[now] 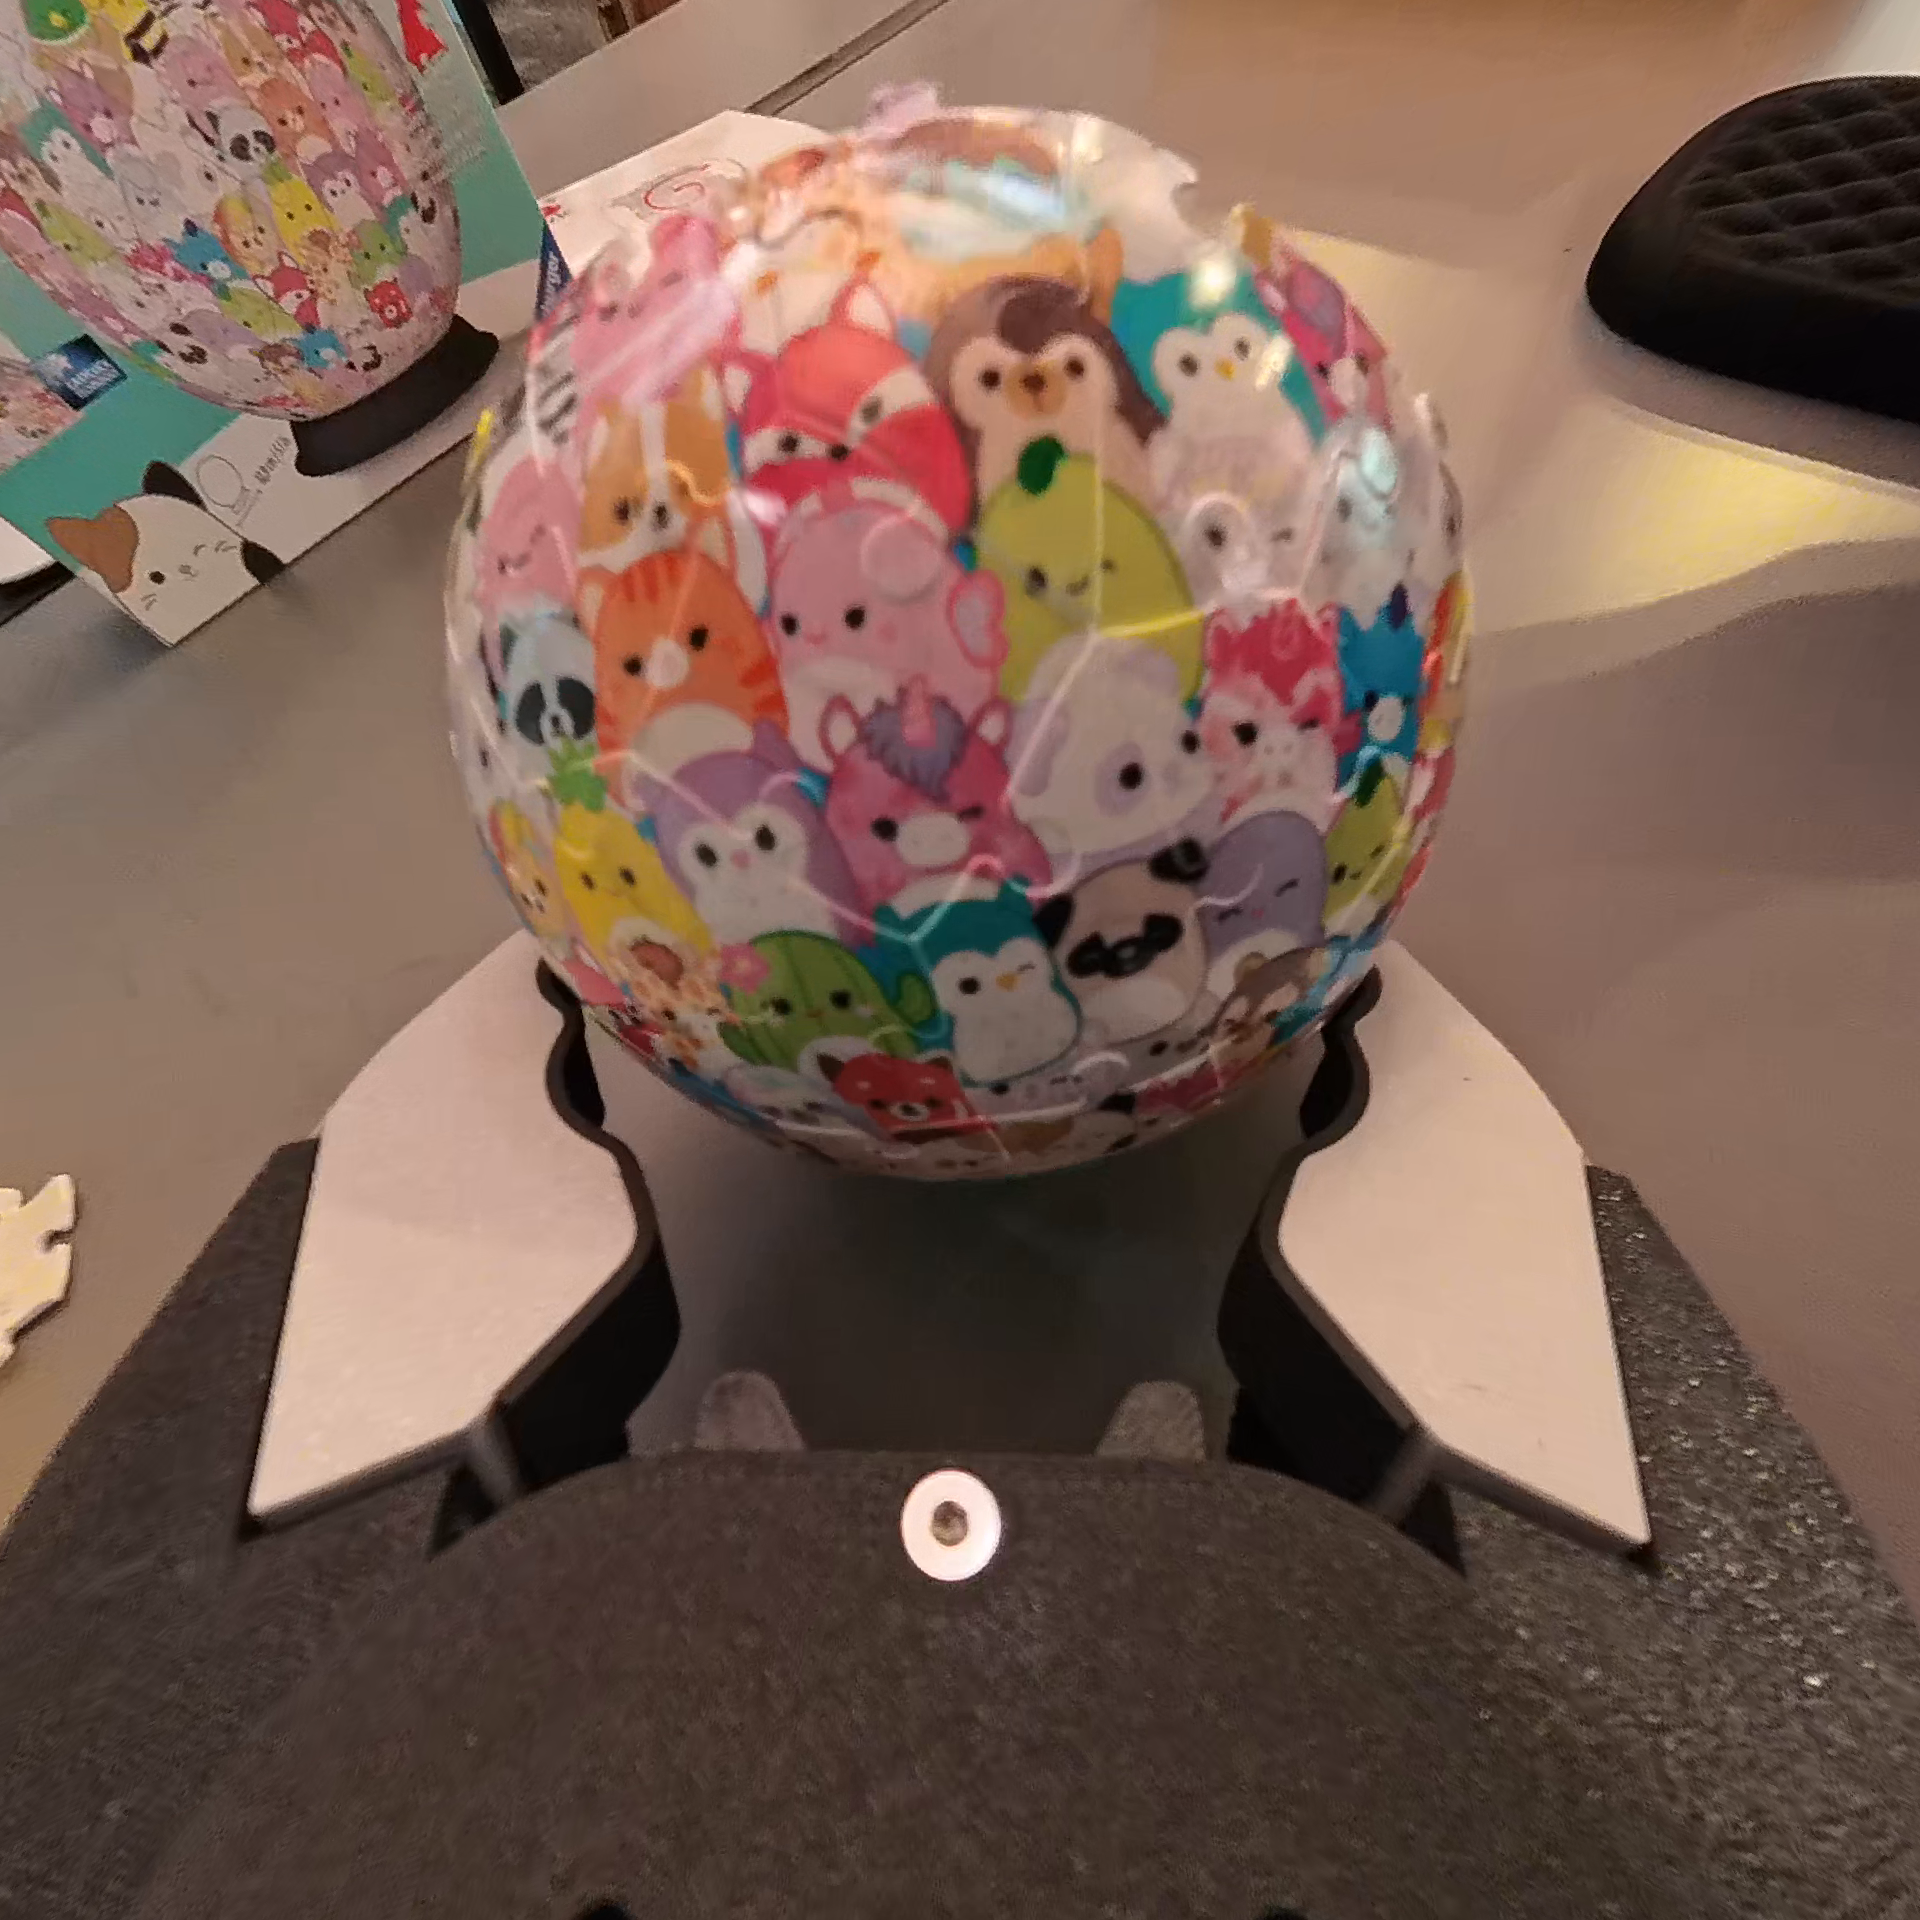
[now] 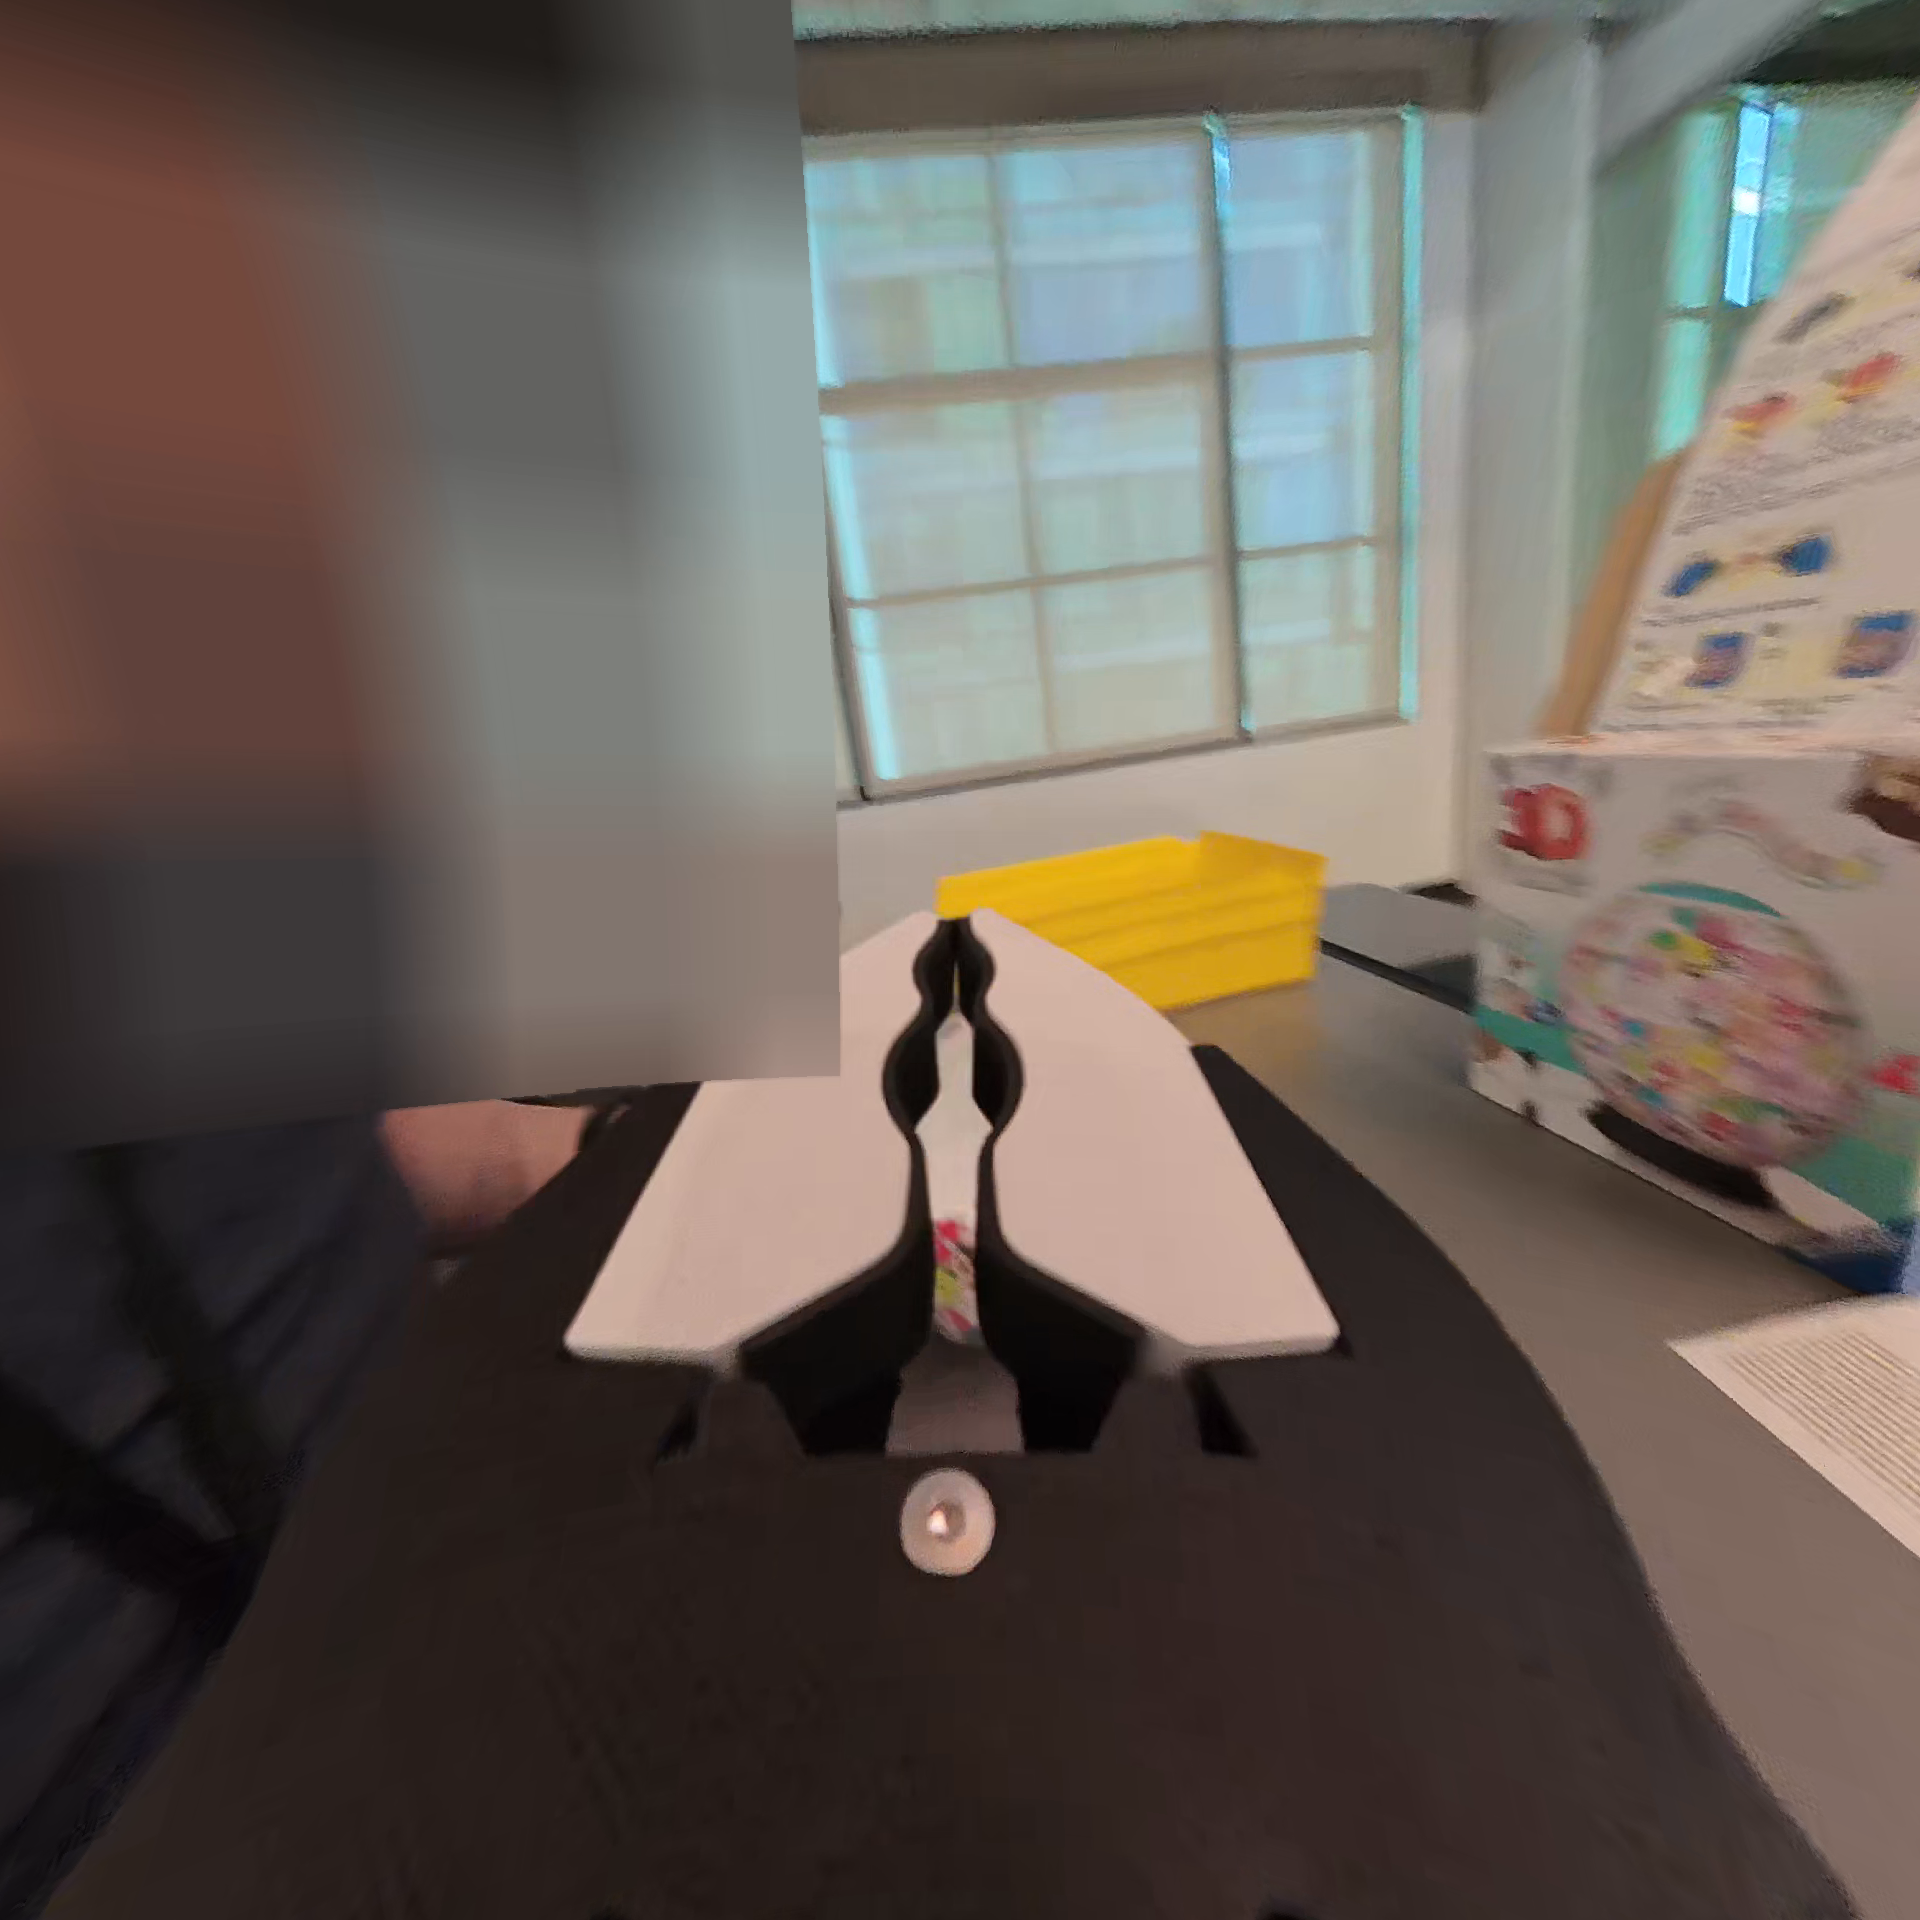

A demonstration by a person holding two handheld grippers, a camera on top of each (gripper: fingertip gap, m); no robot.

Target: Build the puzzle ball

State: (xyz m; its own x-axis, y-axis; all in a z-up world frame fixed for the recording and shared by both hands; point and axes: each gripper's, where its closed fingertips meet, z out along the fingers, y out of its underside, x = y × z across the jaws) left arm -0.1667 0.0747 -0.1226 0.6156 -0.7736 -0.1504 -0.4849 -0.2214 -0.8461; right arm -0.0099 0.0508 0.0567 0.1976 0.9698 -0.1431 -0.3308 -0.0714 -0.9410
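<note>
Glossy plastic puzzle ball (image 1: 956, 644), cartoon animals all over, nearly whole; ragged gap at crown only. I judge few pieces left.

Left view: loose pale piece (image 1: 31, 1262) at far-left edge of grey table (image 1: 208, 852); printed box (image 1: 239, 301) behind it; ball centre, cradled low between spread fingers of left gripper (image 1: 961, 1029), apparently clamped on it.

Right view: right gripper (image 2: 954, 940) raised off table, jaws pinched nearly together on small colourful piece (image 2: 951, 1262) deep between them. I judge that piece goes to crown gap next.
</note>
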